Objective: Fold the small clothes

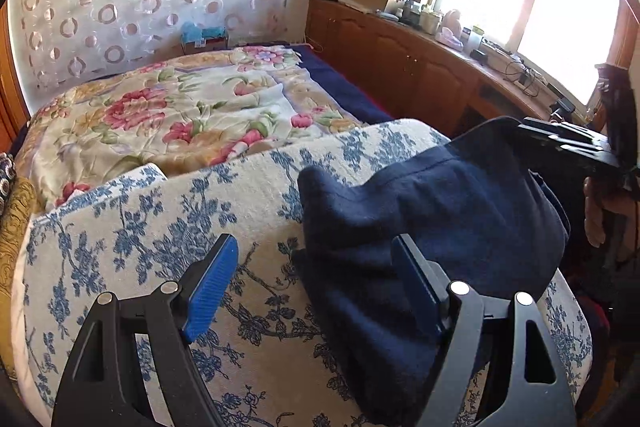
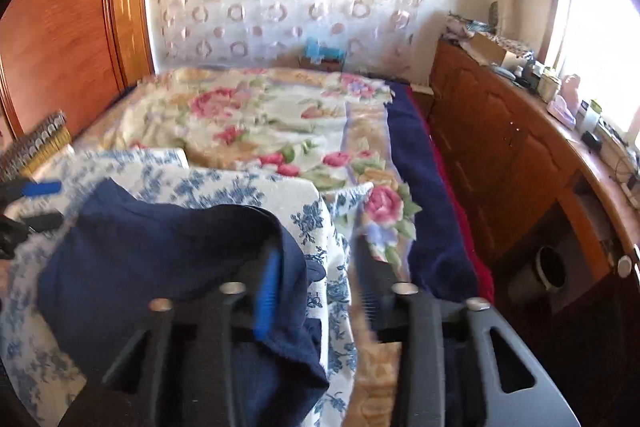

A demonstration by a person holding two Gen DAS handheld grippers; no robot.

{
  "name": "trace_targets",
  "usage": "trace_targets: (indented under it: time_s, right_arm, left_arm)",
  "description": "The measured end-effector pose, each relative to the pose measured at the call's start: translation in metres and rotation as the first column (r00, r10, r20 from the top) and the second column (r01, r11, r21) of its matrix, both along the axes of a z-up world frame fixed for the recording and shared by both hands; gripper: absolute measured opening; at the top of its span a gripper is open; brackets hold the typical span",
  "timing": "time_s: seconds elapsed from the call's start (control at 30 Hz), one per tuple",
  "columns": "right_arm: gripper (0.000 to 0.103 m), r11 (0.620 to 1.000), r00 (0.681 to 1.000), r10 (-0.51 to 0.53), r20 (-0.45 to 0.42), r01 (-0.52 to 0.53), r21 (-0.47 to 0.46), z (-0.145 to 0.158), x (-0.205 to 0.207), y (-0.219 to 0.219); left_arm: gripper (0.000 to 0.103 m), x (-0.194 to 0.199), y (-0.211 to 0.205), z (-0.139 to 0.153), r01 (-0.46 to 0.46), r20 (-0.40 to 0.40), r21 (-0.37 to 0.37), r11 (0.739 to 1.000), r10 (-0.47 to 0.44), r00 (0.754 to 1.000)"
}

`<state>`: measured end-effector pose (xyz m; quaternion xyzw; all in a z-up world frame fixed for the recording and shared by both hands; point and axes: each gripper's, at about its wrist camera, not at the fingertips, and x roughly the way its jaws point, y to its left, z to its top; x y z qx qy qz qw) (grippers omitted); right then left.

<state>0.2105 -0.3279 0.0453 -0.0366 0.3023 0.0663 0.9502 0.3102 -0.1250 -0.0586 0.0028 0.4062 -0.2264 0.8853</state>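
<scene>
A small navy blue garment lies bunched on a white cloth with blue flowers spread over the bed. My left gripper is open, its jaws wide apart; the left edge of the garment lies against its right finger. In the right wrist view the garment sits at the left and drapes over my left finger. My right gripper is open over the garment's right edge. The right gripper also shows in the left wrist view at the garment's far right corner.
A floral quilt and a navy blanket cover the bed behind. A wooden cabinet with clutter runs along the right under a bright window. A wooden headboard stands at the left. A dark bin sits on the floor.
</scene>
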Motion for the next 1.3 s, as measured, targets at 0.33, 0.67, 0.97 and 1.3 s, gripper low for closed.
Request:
trace_targets:
  time_s: [0.33, 0.67, 0.97, 1.3]
  right_arm:
    - [0.068, 0.993, 0.994, 0.049, -0.1, -0.038, 0.111, -0.043, -0.029, 0.002]
    - [0.068, 0.961, 0.977, 0.111, -0.181, -0.059, 0.271, -0.063, 0.0, -0.016]
    - [0.041, 0.931, 0.967, 0.171, -0.188, -0.097, 0.351, -0.065, 0.003, -0.022]
    - [0.02, 0.964, 0.986, 0.165, -0.028, -0.155, 0.216, -0.028, -0.021, 0.003]
  left_arm:
    - [0.063, 0.0, -0.005, -0.025, 0.034, -0.134, -0.067, 0.997, -0.042, 0.99]
    - [0.043, 0.0, -0.008, -0.027, 0.034, -0.168, -0.15, 0.988, -0.059, 0.984]
    - [0.012, -0.009, -0.007, -0.012, 0.055, -0.116, -0.168, 0.984, -0.075, 0.99]
    - [0.01, -0.04, 0.005, 0.04, 0.083, 0.036, -0.203, 0.976, -0.078, 0.996]
